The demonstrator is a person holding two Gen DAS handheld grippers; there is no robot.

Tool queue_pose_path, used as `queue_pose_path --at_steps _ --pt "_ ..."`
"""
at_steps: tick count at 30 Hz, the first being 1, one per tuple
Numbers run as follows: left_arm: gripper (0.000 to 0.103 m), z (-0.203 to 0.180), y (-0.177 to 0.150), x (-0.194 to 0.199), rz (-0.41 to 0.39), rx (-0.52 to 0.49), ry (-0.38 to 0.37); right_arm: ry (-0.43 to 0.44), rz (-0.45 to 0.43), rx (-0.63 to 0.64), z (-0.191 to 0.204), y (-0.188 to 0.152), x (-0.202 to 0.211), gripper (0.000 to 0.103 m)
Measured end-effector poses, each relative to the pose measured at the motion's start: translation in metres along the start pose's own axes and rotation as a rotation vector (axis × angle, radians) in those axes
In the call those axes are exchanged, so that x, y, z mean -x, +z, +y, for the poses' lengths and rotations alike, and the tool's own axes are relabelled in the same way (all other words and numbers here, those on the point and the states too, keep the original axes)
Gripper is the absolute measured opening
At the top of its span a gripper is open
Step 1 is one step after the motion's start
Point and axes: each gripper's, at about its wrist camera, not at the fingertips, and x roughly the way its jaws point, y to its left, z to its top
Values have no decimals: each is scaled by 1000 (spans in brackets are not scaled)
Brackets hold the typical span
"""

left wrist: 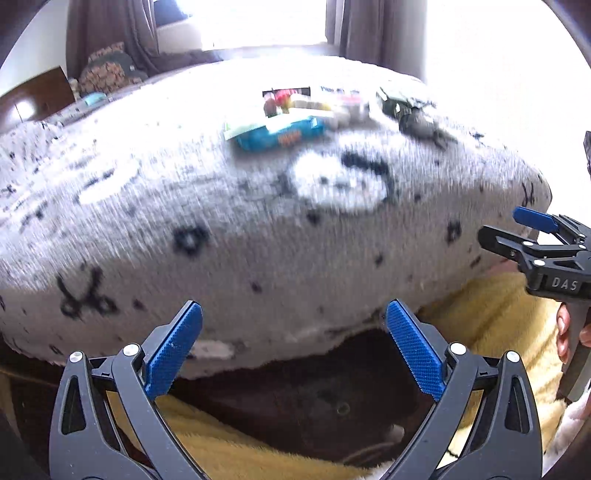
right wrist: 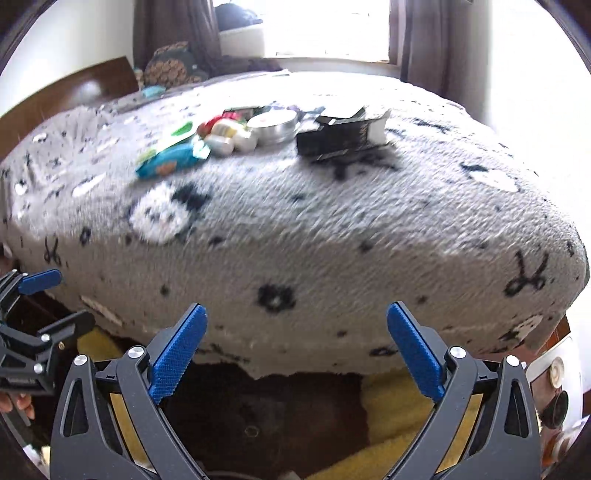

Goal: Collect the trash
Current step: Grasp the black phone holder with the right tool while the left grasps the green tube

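Observation:
Trash lies in a heap on a bed with a grey fleece blanket [right wrist: 332,229]: a blue snack wrapper [right wrist: 168,164], small white bottles [right wrist: 231,138], a round metal tin [right wrist: 275,125] and a torn black carton [right wrist: 343,138]. In the left wrist view the blue wrapper [left wrist: 277,134] and the black carton [left wrist: 413,116] lie far ahead, blurred. My left gripper [left wrist: 293,345] stands open with nothing between its blue pads, near the bed's front edge. My right gripper [right wrist: 297,347] is open and empty too. Each gripper shows at the side of the other's view: right gripper [left wrist: 517,229], left gripper [right wrist: 51,299].
Below the blanket's front edge is a dark wooden bed frame [right wrist: 266,417] with yellow fabric [left wrist: 491,321] beside it. A patterned cushion [right wrist: 171,66] and wooden headboard [right wrist: 74,96] stand at the far left. Curtains [right wrist: 173,29] flank a bright window. A hand [left wrist: 567,332] grips the right gripper's handle.

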Motion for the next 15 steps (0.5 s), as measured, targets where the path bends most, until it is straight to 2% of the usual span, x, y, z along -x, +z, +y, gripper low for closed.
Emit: queue_pose_path --at_steps 6,15 --pt "95 3 22 1 -50 0 47 -49 -53 -26 -14 20 8 99" --pt "95 16 56 -15 -76 48 57 -111 -76 -60 -35 47 -7 99"
